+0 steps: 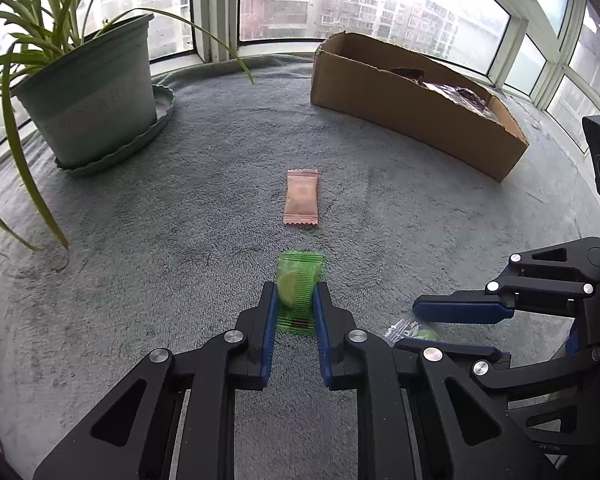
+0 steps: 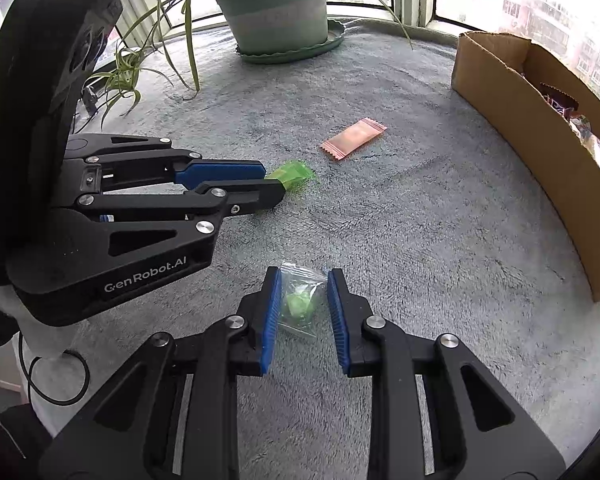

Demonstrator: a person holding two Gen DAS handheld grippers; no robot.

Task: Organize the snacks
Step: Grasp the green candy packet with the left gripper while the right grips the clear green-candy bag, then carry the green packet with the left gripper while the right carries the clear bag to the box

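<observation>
Low in the left wrist view, our left gripper (image 1: pixel 296 300) pinches the green snack packet (image 1: pixel 299 296) on the grey cloth (image 1: pixel 180 240). Our right gripper (image 2: pixel 302 300) closes on a clear packet (image 2: pixel 300 300); at frame centre lies a pink packet (image 1: pixel 302 202), the cardboard box (image 1: pixel 412 120) upper right

- Grey-green fleece cover (image 1: pixel 148 240) — it spreads over the whole surface, up to the window frames.
- Pale green plant pot (image 1: pixel 92 96) standing in a scalloped saucer (image 1: pixel 162 116) near the far left corner; long striped leaves (image 1: pixel 24 160) droop over the fleece.
- Windows (image 1: pixel 284 0) along the far edge — apartment blocks beyond.
</observation>
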